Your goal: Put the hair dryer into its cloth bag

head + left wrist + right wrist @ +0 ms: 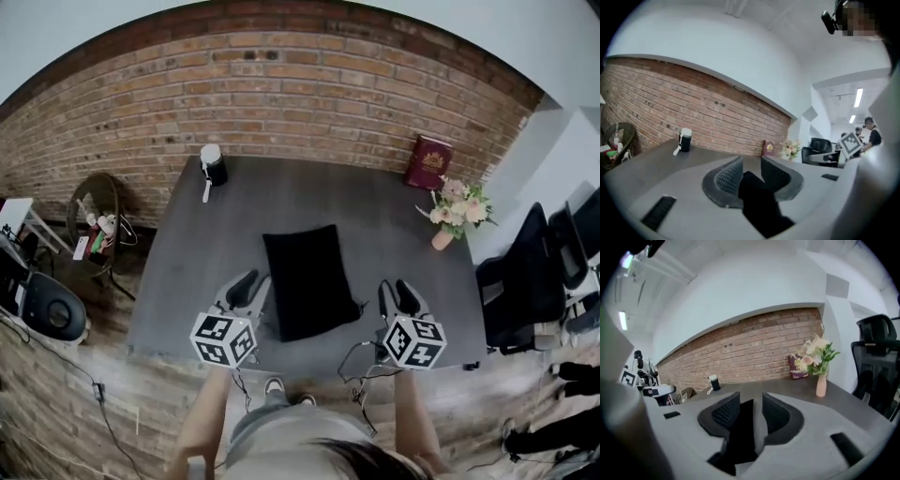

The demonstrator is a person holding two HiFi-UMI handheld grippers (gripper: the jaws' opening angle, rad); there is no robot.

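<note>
The black cloth bag (307, 278) lies flat in the middle of the dark grey table (187, 253). The hair dryer (213, 167), black with a white top, stands at the table's back left by the brick wall, far from both grippers. My left gripper (248, 288) hovers at the bag's front left corner, my right gripper (398, 297) a little to the right of the bag's front. In the left gripper view the gripper (751, 159) is open, with the bag (759, 206) dark below the gap and the dryer (685, 139) far off. The right gripper (750, 397) is open too, above the bag (740, 437).
A red book (428, 161) leans on the brick wall at the back right. A vase of flowers (455, 214) stands near the table's right edge. Black office chairs (525, 281) stand to the right, a wicker basket (97, 220) on the floor to the left.
</note>
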